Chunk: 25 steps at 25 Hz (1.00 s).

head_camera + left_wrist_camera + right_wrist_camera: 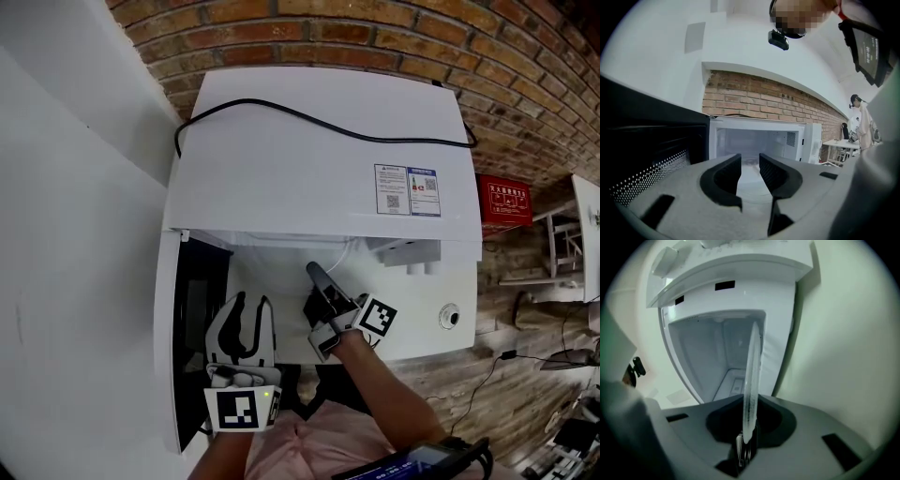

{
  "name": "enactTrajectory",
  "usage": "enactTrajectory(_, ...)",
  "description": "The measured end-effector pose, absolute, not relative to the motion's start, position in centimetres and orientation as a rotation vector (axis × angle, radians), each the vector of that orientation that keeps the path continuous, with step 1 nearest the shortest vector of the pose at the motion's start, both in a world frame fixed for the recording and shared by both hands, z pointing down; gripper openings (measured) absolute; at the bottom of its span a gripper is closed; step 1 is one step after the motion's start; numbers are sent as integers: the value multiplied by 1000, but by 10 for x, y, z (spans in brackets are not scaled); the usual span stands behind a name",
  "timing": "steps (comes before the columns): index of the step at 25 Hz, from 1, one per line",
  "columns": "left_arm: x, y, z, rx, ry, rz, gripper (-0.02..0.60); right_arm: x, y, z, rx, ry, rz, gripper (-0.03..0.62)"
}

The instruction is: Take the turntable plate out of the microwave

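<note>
Left hand-held gripper (253,302), right hand-held gripper (316,271): pale grey shells, black pads; black-and-white marker cube (242,410) on each; pink top (319,439); dark wrist device (412,461).

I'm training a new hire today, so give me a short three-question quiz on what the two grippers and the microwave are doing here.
1. Multiple choice: what does the right gripper hold? A) a cup B) the glass turntable plate C) nothing
2. True or false: the left gripper is shut on the plate too.
3. Fill in: the door of the microwave stands ____.
Key: 1 B, clamped by its edge. 2 False: its jaws stand apart with nothing between them. 3 open.
</note>
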<state>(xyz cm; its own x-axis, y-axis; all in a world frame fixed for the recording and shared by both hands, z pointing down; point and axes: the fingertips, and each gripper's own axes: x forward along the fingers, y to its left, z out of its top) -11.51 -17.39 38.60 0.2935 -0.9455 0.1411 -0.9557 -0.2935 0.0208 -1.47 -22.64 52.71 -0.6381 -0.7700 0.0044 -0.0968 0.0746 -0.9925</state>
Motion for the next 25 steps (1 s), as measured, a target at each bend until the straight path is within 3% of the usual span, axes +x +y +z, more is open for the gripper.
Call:
enactTrajectory(2,-115,-174,386,2447,-1799,155,123,-15,-228,525,-801,1809,-1577,64)
enactTrajectory(4,-114,-174,386,2448,-1797,159,126,-18,-239,523,-733,1797,-1566,154)
enactTrajectory(5,-114,-174,387,2448,-1797,162,126,-19,-244,523,-720,1797,-1566,155)
enactTrajectory(9,-116,-171,388,2442,-1812,178,124,-18,-254,527,-769,1814,-1577,105)
enactTrajectory(10,-119,-169,387,2437,-1823,183,124,-19,-254,529,-782,1823,-1585,41)
enactTrajectory(25,-117,-113,383,2393,-1897,159,123,-3,-190,514,-727,1974,-1606,43)
